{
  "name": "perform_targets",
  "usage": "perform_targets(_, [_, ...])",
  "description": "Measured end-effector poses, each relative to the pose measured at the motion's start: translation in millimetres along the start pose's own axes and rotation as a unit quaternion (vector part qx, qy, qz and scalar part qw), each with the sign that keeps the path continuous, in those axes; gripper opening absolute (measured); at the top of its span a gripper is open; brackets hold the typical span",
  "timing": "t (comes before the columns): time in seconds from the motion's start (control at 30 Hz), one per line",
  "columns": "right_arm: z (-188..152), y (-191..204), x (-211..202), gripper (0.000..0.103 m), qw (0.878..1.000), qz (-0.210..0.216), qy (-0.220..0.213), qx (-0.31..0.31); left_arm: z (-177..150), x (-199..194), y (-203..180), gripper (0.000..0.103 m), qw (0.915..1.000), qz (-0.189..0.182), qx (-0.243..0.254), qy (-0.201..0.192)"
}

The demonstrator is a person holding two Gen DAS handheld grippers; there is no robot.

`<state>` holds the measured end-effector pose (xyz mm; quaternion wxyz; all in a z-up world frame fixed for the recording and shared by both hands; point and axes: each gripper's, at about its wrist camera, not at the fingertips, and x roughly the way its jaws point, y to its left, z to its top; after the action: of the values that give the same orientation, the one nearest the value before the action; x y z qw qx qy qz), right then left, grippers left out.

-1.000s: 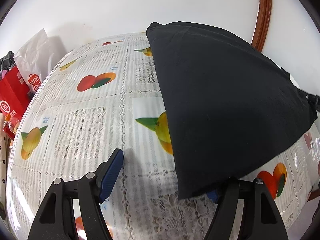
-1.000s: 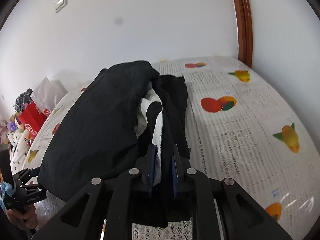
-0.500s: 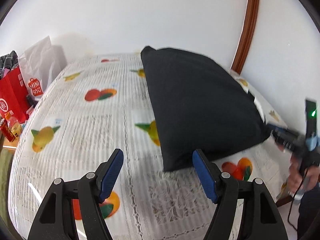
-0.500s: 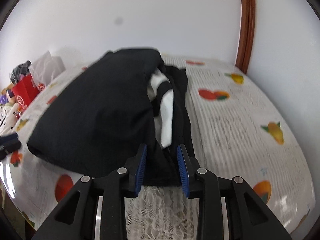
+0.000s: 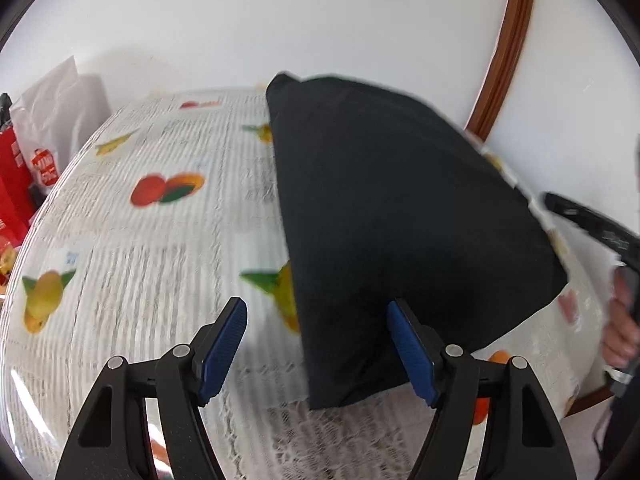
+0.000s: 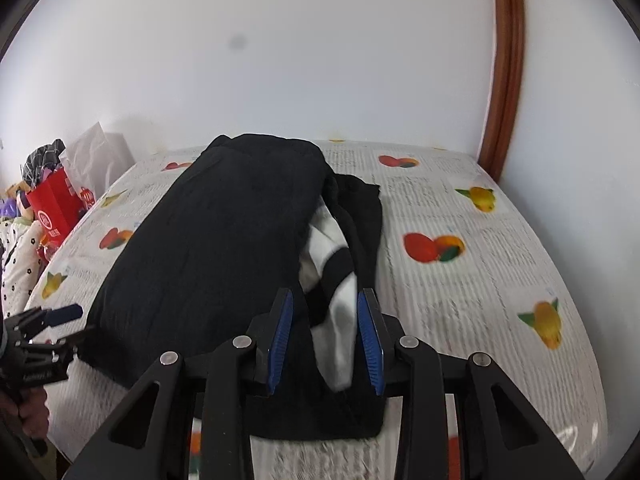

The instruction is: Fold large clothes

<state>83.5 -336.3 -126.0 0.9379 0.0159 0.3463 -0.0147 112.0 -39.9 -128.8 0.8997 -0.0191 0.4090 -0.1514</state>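
Your folded black garment (image 6: 224, 240) lies along the fruit-print tablecloth (image 6: 472, 280), its white lining showing at the open side. Your right gripper (image 6: 325, 340) is opening, pads clear of the cloth between them. Your left gripper (image 5: 316, 348) stands wide, gripping nothing, the garment's near corner between its fingers. A red shopping bag (image 6: 54, 208) and white bag (image 5: 56, 120) crowd the table's far-left edge.
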Motion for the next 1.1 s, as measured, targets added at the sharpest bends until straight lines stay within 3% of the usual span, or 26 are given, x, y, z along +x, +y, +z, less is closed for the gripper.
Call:
perform_targets(0.2, [28.9,11.4,65.5,0.033,0.997,0.038,0.052,0.043,18.4,6.9,0.7,0.070,0.9998,0.014,0.011,-0.003])
perform_targets(0.23, [30.9,10.6,79.4,0.024,0.995,0.043,0.069,0.060,19.0,11.6,1.9,0.070,0.9998,0.014,0.011,0.002])
perform_targets(0.27, [32.6,9.6,85.7,0.009,0.993,0.062,0.070,0.070,19.0,15.3,2.7,0.070,0.9998,0.014,0.011,0.006])
perform_targets(0.3, [33.9,8.4,84.5,0.005,0.993,0.080,0.057,0.071,18.2,19.5,3.6,0.072,0.9998,0.012,0.010,0.011])
perform_targets(0.37, [34.4,0.4,61.0,0.005,0.993,0.095,-0.021,0.074,16.8,21.8,2.9,0.072,0.9998,-0.004,0.009,0.017])
perform_targets(0.4, [32.7,-4.2,54.1,0.005,0.991,0.096,-0.036,0.081,16.2,22.9,1.9,0.072,0.9998,-0.009,0.009,0.018])
perform_targets(0.47, [26.7,-5.8,59.7,0.005,0.993,0.075,-0.017,0.090,15.4,23.6,-2.9,0.072,0.9996,-0.001,0.022,0.015])
perform_targets(0.6, [16.0,-4.9,73.7,0.010,0.996,0.037,0.023,0.075,15.5,23.9,-1.9,0.072,0.9997,-0.004,0.019,0.017])
perform_targets(0.93, [-7.7,-19.9,24.9,0.018,0.998,-0.017,0.020,0.050,7.3,10.2,-4.6,0.071,0.9996,0.003,0.023,0.014])
perform_targets(0.97, [-13.5,-23.1,19.1,0.021,0.998,-0.023,0.023,0.051,5.3,7.4,-5.5,0.071,0.9996,0.004,0.024,0.014])
perform_targets(1.03, [-24.4,-29.0,9.8,0.036,0.998,-0.034,0.028,0.049,-0.7,0.2,-5.7,0.071,0.9996,0.009,0.026,0.012])
perform_targets(1.1, [-38.3,-35.0,-1.4,0.038,0.998,-0.042,0.033,0.045,-7.4,-6.8,-3.9,0.071,0.9995,0.013,0.026,0.012])
